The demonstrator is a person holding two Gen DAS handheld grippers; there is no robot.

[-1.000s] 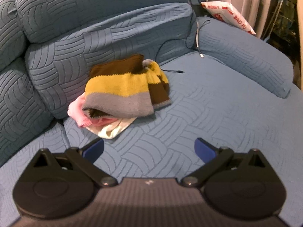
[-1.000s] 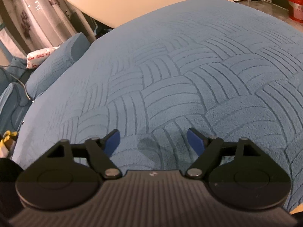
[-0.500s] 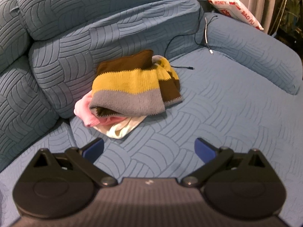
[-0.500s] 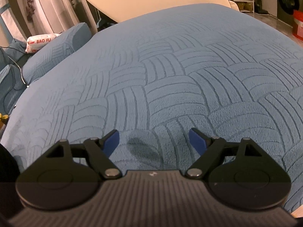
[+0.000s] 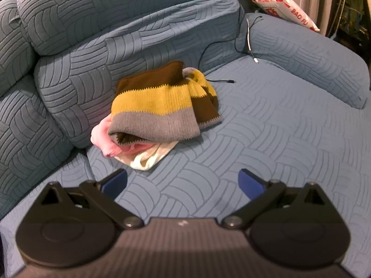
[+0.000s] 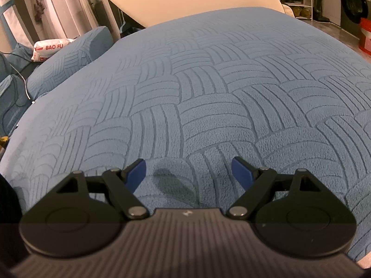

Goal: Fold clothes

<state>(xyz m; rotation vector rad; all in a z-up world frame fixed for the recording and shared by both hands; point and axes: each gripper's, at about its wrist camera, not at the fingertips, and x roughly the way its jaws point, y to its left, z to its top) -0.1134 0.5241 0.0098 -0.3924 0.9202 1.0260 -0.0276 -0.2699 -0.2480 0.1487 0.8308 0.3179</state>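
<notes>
**Pile dead ahead of your left gripper, right one looking at bare sofa**

Your left gripper (image 5: 182,183) is spread wide with nothing between the blue pads, and the pile of clothes (image 5: 160,115) lies straight in front of it, a little to the left of centre, farther up the seat. That's the relation your next move turns on: forward and slightly left puts you on it. The striped knit (image 5: 155,106) sits on top, brown, yellow and grey bands running left to right, so its long axis lies across your line of approach. A pink garment (image 5: 104,139) pokes out at the near left, a cream one (image 5: 150,158) at the near edge, closest to you.

Your right gripper (image 6: 186,173) is also wide open and empty, hovering just above the blue sofa cover (image 6: 231,92); only a sliver of the pile shows at its far left edge. So your left is clearly the nearer one.

The seat (image 5: 266,139) is soft, quilted fabric and gently domed, with back cushions (image 5: 81,76) hard behind the pile. Mind the black cable (image 5: 220,80) trailing just right of the knit, and the white one (image 5: 250,46) beyond. A printed bag (image 5: 285,7) rests on the far armrest.
</notes>
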